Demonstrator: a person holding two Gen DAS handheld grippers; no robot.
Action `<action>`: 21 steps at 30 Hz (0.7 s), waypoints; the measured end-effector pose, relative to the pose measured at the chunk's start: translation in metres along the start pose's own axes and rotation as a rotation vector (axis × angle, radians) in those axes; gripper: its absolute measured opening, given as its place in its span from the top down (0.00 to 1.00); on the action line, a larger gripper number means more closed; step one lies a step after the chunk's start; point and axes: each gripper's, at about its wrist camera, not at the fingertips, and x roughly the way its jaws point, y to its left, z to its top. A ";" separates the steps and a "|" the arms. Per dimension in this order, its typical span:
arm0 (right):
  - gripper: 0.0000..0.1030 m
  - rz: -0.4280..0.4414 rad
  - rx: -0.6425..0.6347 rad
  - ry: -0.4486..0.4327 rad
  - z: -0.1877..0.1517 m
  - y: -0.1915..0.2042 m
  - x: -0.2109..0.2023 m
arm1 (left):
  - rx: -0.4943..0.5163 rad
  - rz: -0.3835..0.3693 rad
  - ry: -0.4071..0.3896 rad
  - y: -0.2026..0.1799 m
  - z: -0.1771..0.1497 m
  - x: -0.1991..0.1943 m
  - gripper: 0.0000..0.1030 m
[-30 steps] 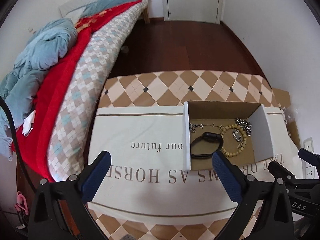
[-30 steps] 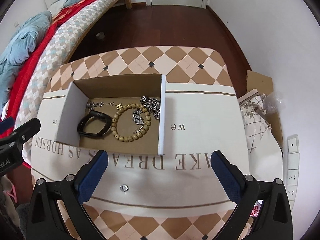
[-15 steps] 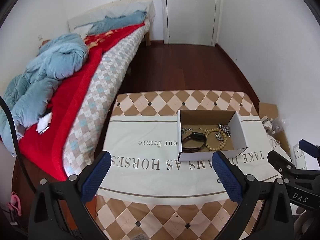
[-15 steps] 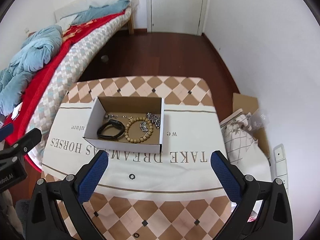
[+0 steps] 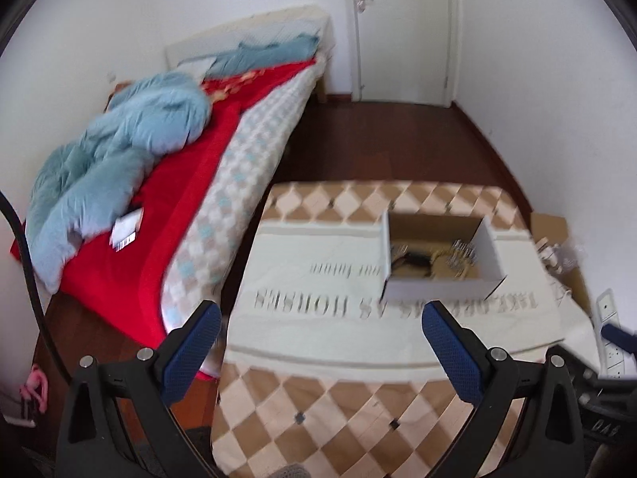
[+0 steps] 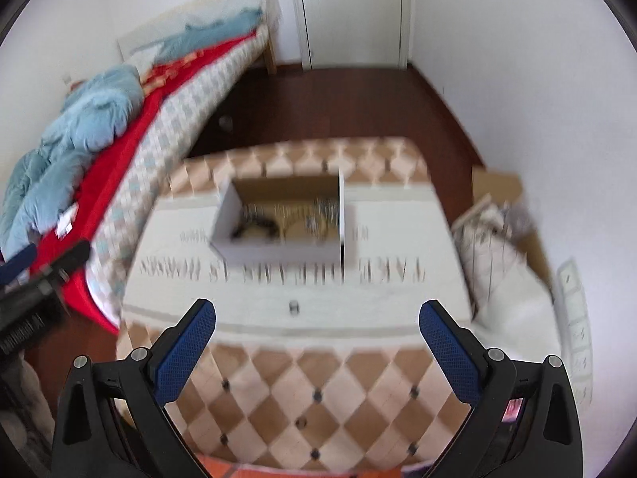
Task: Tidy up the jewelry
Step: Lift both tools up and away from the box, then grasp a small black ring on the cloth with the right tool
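Note:
A white cardboard box (image 5: 442,288) (image 6: 278,255) stands on the cream cloth of the table. Inside lie a black band (image 5: 414,259) (image 6: 254,225), a beaded bracelet and silver chains (image 5: 462,249) (image 6: 322,207), all blurred. A small ring (image 6: 294,306) sits on the cloth in front of the box. My left gripper (image 5: 320,328) is open, held high and well back from the box. My right gripper (image 6: 316,324) is open too, above the table's near edge. Neither holds anything.
The table (image 5: 358,418) has a checked brown-and-cream cover with a printed cloth (image 5: 318,279). A bed (image 5: 179,183) with red and blue bedding runs along the left. Bags and cardboard (image 6: 501,247) lie at the right by the wall. A door (image 5: 402,28) is at the back.
Both grippers have pulled up and back from the box, which now looks smaller and farther away. More of the room shows. Both stay open.

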 end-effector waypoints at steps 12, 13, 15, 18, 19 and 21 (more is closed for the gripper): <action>0.49 0.103 0.015 0.282 -0.117 -0.005 0.103 | 0.019 0.118 0.265 0.010 -0.094 0.087 0.00; 0.49 0.105 0.003 0.286 -0.122 -0.002 0.105 | 0.018 0.112 0.284 0.009 -0.098 0.091 0.00; 0.50 0.090 -0.022 0.286 -0.126 0.005 0.109 | 0.014 0.105 0.309 0.009 -0.103 0.097 0.00; 0.59 0.069 -0.057 0.298 -0.132 0.014 0.116 | 0.017 0.092 0.339 0.006 -0.109 0.103 0.00; 0.60 0.052 -0.083 0.273 -0.134 0.019 0.115 | 0.020 0.093 0.344 0.005 -0.109 0.104 0.00; 0.76 0.021 -0.127 0.259 -0.139 0.026 0.115 | 0.025 0.092 0.345 0.003 -0.110 0.103 0.00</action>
